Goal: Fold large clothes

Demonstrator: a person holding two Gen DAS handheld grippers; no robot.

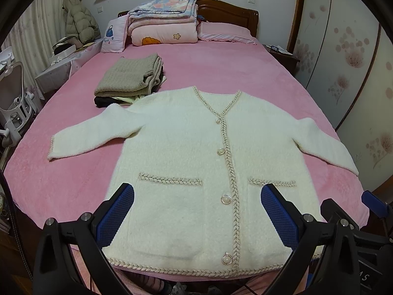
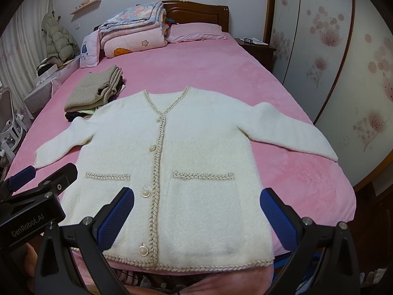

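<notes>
A cream fuzzy cardigan (image 1: 181, 147) with braided trim and pearl buttons lies flat, face up, on the pink bed (image 1: 221, 68), both sleeves spread out to the sides. Its hem is at the near edge of the bed. My left gripper (image 1: 196, 191) hovers open above the lower part of the cardigan, over the left pocket and button line, holding nothing. My right gripper (image 2: 196, 194) is open too, above the cardigan (image 2: 196, 135) at its right pocket. In the left wrist view the right gripper's body shows at the lower right, and the left gripper's body shows at the left in the right wrist view.
A stack of folded clothes (image 1: 130, 78), beige knit on top, sits on the bed beyond the left sleeve. Folded quilts (image 1: 164, 22) and pillows lie at the headboard. A white chair (image 1: 14, 103) stands left of the bed, a wardrobe (image 1: 343, 61) right, a nightstand (image 2: 258, 49) beside it.
</notes>
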